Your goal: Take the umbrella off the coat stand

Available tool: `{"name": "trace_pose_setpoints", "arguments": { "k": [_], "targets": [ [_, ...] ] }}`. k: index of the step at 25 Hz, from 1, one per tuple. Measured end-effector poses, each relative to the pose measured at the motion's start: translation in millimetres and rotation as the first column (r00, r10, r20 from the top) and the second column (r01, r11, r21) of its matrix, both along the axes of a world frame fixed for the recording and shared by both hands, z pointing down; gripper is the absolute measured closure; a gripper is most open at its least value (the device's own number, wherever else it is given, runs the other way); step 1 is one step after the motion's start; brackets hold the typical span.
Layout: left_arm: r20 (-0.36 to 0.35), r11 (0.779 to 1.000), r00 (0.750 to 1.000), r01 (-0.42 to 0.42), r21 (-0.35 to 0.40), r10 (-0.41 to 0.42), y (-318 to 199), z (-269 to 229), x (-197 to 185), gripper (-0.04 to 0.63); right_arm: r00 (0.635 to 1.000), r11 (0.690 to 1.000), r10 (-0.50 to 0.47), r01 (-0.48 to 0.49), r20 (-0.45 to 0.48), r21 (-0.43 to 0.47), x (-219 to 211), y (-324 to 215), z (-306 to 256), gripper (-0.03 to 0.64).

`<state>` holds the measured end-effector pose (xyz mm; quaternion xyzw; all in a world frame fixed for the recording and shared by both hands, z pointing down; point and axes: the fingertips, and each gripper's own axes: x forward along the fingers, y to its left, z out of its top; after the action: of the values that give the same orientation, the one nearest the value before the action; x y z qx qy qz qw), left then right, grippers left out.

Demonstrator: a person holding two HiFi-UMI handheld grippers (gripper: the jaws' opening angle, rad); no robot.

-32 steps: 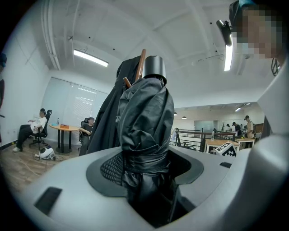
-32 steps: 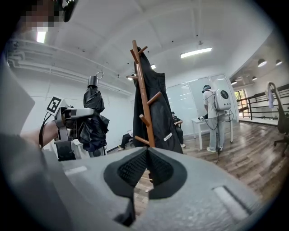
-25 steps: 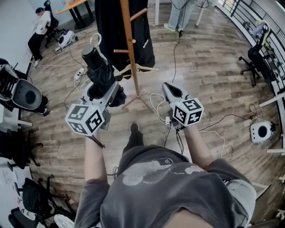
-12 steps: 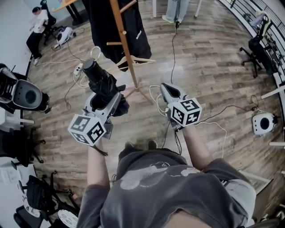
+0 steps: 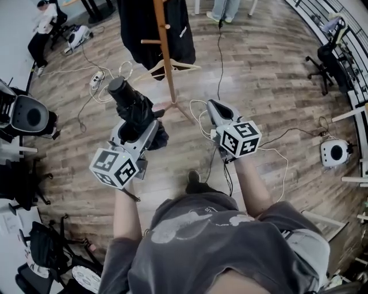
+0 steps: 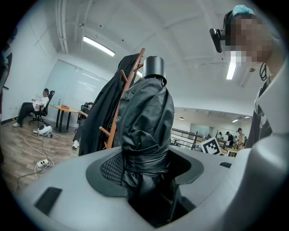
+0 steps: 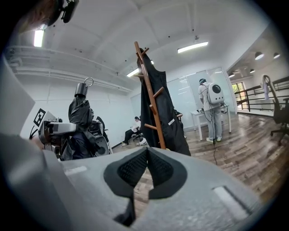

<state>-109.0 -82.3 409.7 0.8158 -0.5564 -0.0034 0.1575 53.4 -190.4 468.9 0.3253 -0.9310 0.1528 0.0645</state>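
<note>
A folded black umbrella [image 5: 133, 106] stands upright between the jaws of my left gripper [image 5: 137, 133], which is shut on its wrapped lower part. In the left gripper view the umbrella [image 6: 146, 122] fills the middle, its cap end up, and the jaws of the left gripper [image 6: 145, 170] press it from both sides. The wooden coat stand [image 5: 164, 54] with a black coat [image 5: 138, 23] stands beyond, apart from the umbrella. My right gripper [image 5: 216, 110] hovers to the right of the stand's foot. Its pads [image 7: 135, 168] meet with nothing between them.
A wooden hanger [image 5: 172, 68] hangs low on the stand. Cables and a power strip [image 5: 96, 77] lie on the wood floor. A black chair [image 5: 26, 115] is at the left, a white round device [image 5: 333, 152] at the right. A seated person [image 5: 43, 17] is far left.
Both grippers have drawn back from the coat stand, which now sits higher in the head view. The umbrella came along in the left gripper, still upright.
</note>
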Motion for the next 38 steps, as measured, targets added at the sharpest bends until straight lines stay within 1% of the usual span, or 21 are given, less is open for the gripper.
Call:
{"name": "trace_pose_setpoints", "arguments": {
  "k": [4, 9, 17, 26, 30, 35, 38],
  "targets": [
    [0.003, 1.000, 1.000, -0.023, -0.020, 0.023, 44, 7, -3, 0.322, 1.000, 1.000, 0.018, -0.017, -0.005, 0.016, -9, 37, -11, 0.620],
    [-0.018, 0.998, 0.998, -0.054, -0.042, 0.053, 104, 17, -12, 0.322, 0.999, 0.999, 0.037, -0.036, -0.031, 0.030, -23, 97, -16, 0.620],
    [-0.021, 0.994, 0.994, -0.104, -0.044, 0.103, 190, 25, -14, 0.322, 0.995, 0.994, 0.100, -0.099, -0.027, 0.046, -18, 186, -19, 0.620],
    [-0.014, 0.990, 0.992, -0.128, -0.061, 0.128, 281, 33, -14, 0.322, 0.996, 0.995, 0.091, -0.090, -0.016, 0.038, -24, 284, -20, 0.620],
    [-0.032, 0.989, 0.991, -0.131, -0.073, 0.129, 301, 40, -16, 0.322, 0.995, 0.995, 0.086, -0.083, -0.051, 0.060, -25, 307, -23, 0.620],
    [-0.058, 0.988, 0.989, -0.139, -0.070, 0.135, 315, 42, -1, 0.322, 0.994, 0.994, 0.076, -0.069, -0.084, 0.083, -16, 322, -31, 0.620],
    [-0.055, 0.988, 0.989, -0.139, -0.069, 0.136, 319, 41, 2, 0.322, 0.995, 0.994, 0.052, -0.044, -0.090, 0.097, -22, 325, -37, 0.620]
  ]
}}
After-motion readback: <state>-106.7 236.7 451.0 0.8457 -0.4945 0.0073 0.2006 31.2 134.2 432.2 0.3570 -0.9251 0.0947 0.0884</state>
